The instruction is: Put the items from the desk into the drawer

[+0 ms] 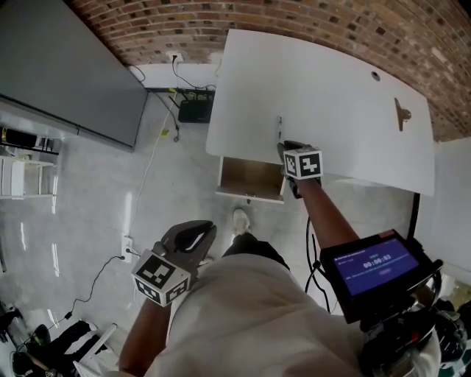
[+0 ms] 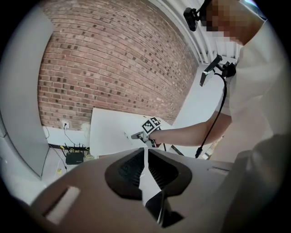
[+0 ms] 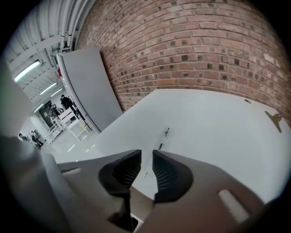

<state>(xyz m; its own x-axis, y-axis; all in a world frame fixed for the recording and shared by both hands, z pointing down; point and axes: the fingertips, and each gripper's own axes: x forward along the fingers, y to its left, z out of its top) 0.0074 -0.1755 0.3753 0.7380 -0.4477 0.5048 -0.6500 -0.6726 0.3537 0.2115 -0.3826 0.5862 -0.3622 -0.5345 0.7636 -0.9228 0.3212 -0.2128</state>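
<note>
An open wooden drawer [image 1: 250, 179] hangs under the front edge of the white desk [image 1: 331, 96]. A thin pen-like item [image 1: 280, 124] lies on the desk just beyond my right gripper [image 1: 283, 145]. The right gripper view shows that item [image 3: 164, 136] ahead of the right gripper [image 3: 146, 154], whose jaws stand a little apart with nothing between them. A small brown item [image 1: 401, 113] lies at the desk's far right, the same brown item [image 3: 274, 118] in the right gripper view. My left gripper [image 1: 208, 227] hangs low by the person's body, its jaws nearly touching and empty [image 2: 146, 152].
A grey panel [image 1: 66, 66] leans at the left. A black box [image 1: 195, 110] with cables sits on the floor by the brick wall [image 1: 331, 22]. A device with a lit screen [image 1: 375, 269] is at the person's right side. A white rack [image 1: 26, 177] stands far left.
</note>
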